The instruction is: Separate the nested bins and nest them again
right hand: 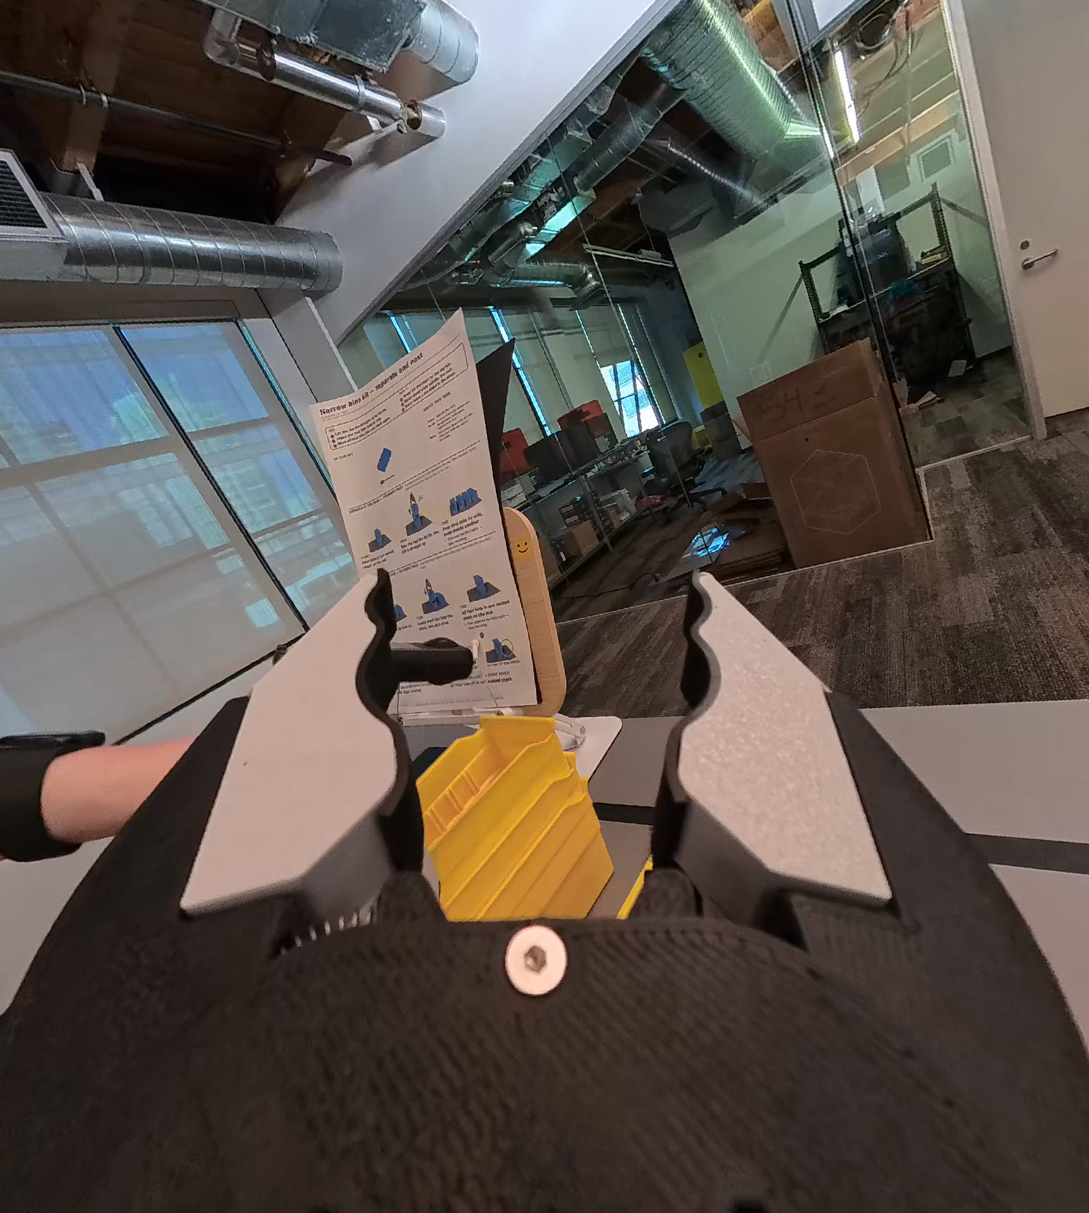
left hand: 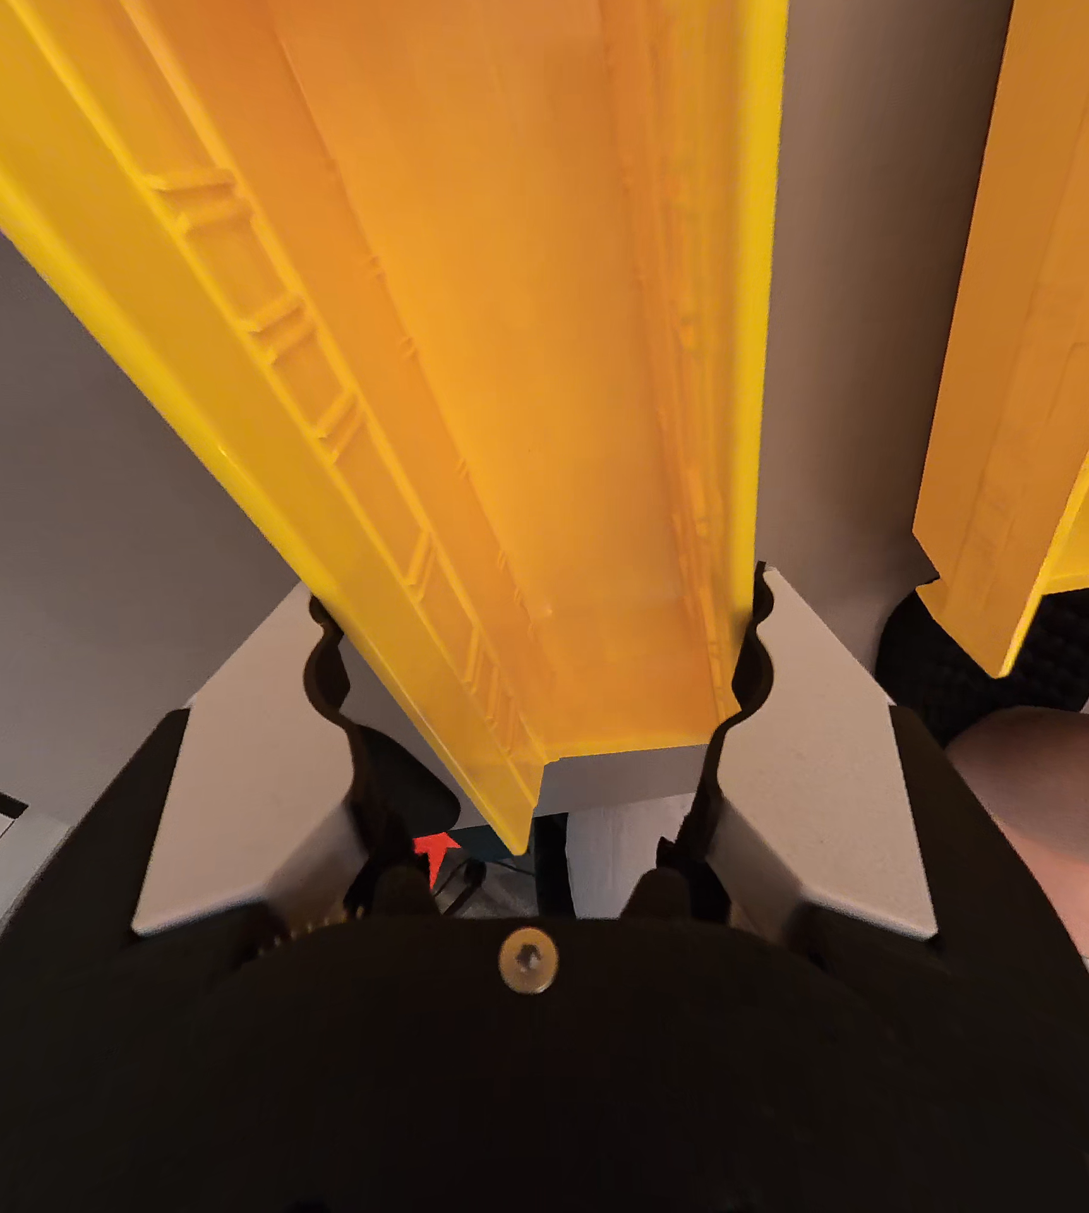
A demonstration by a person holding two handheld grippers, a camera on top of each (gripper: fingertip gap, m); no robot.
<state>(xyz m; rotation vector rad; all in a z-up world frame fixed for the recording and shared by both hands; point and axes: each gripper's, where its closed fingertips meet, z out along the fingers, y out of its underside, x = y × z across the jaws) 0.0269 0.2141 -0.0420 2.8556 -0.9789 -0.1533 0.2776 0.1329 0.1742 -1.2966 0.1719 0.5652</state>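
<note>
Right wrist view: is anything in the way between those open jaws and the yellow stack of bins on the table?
Nothing visible does. The right gripper has its jaws open with nothing between them, and the yellow stack of bins shows unobstructed low between them on the table. The instruction sheet stands farther back, behind the stack.

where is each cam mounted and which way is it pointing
Left wrist view: sits on the left claw, looking along its fingers at a yellow bin filling the gap between them, close over the grey table; a second yellow bin and a bit of a hand show at right.
Right wrist view: sits on the right claw, tilted, looking across the table to an instruction sheet, windows and a glass wall; its fingers stand apart with nothing between the tips; a forearm with a black watch shows at left.
Shared: yellow bins on the grey table.
</note>
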